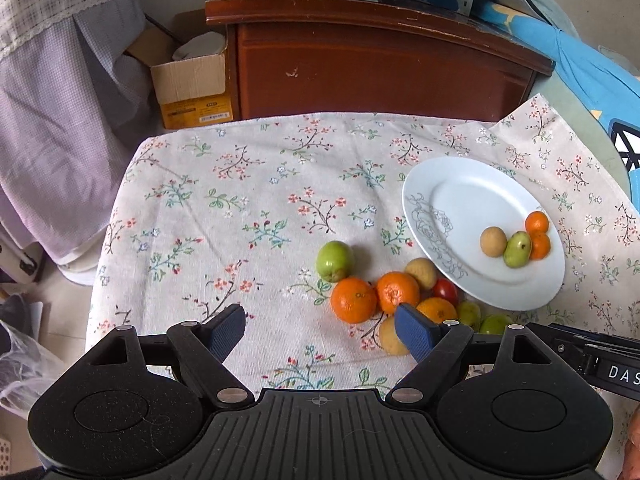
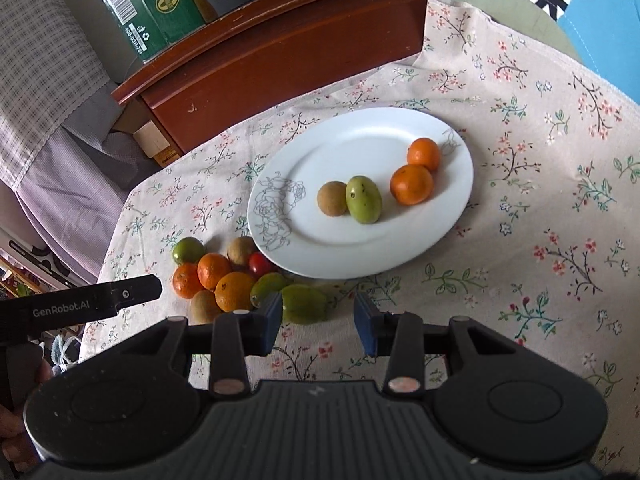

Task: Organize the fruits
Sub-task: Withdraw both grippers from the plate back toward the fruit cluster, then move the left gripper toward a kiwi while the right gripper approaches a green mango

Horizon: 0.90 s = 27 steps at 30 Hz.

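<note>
Both grippers hung empty over the flowered cloth (image 2: pixel 520 240): the left gripper (image 1: pixel 320 330) spread wide, the right gripper (image 2: pixel 316 322) half spread. Beyond them, loose fruits (image 2: pixel 228 276) clustered at centre left, touching a white plate (image 2: pixel 360 248) that held five more, below a wooden cabinet (image 2: pixel 280 60).
</note>
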Tool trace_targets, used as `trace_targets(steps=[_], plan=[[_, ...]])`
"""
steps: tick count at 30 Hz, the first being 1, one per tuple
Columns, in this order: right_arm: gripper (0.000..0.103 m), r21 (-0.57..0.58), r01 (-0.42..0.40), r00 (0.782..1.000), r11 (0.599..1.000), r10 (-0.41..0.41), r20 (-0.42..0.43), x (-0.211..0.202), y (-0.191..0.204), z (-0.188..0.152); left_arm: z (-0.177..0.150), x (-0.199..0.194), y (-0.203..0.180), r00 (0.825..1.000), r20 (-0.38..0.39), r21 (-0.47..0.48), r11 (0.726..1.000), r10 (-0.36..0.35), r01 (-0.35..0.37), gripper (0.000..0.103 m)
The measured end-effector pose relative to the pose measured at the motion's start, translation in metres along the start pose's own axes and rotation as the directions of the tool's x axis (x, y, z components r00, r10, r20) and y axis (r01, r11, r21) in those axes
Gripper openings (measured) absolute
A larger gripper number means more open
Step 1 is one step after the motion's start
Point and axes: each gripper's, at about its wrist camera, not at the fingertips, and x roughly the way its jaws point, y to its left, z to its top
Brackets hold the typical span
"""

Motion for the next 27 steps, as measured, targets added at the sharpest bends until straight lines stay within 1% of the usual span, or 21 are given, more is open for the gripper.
trace_targets(steps=[4, 7, 12, 18, 20, 21, 27], plan=[[0.041, -0.039, -0.001, 1.000, 0.999, 0.001, -0.001, 0.006, 0.005, -0.003, -0.010, 0.000, -0.001, 1.000, -0.009, 0.011, 1.000, 0.013, -0.013, 0.084], [0.041, -0.049, -0.005, 1.000, 0.999, 0.005, -0.001, 0.011, 0.006, -0.003, -0.018, 0.002, -0.007, 0.999, -0.016, 0.051, 0.998, 0.033, -0.032, 0.084], [0.041, -0.070, -0.006, 1.000, 0.998, 0.006, -0.008, 0.020, 0.010, -0.004, -0.023, 0.006, -0.014, 0.999, -0.008, 0.101, 0.994, 0.038, -0.037, 0.084], [0.040, -0.090, 0.000, 1.000, 0.996, -0.001, -0.014, 0.030, 0.012, -0.005, -0.026, 0.011, -0.019, 1.000, 0.012, 0.114, 0.993, 0.004, -0.005, 0.083], [0.037, -0.099, 0.003, 1.000, 0.995, -0.004, -0.010, 0.030, 0.013, -0.006, -0.026, 0.013, -0.019, 1.000, 0.010, 0.106, 0.994, -0.008, 0.007, 0.082], [0.033, -0.100, -0.003, 1.000, 0.995, 0.002, -0.013, 0.029, 0.013, -0.006, -0.026, 0.014, -0.019, 1.000, 0.009, 0.099, 0.995, -0.017, 0.016, 0.082], [0.033, -0.091, 0.013, 1.000, 0.996, -0.015, -0.021, 0.026, 0.012, -0.006, -0.026, 0.015, -0.019, 0.996, 0.037, 0.064, 0.995, -0.077, 0.075, 0.080]])
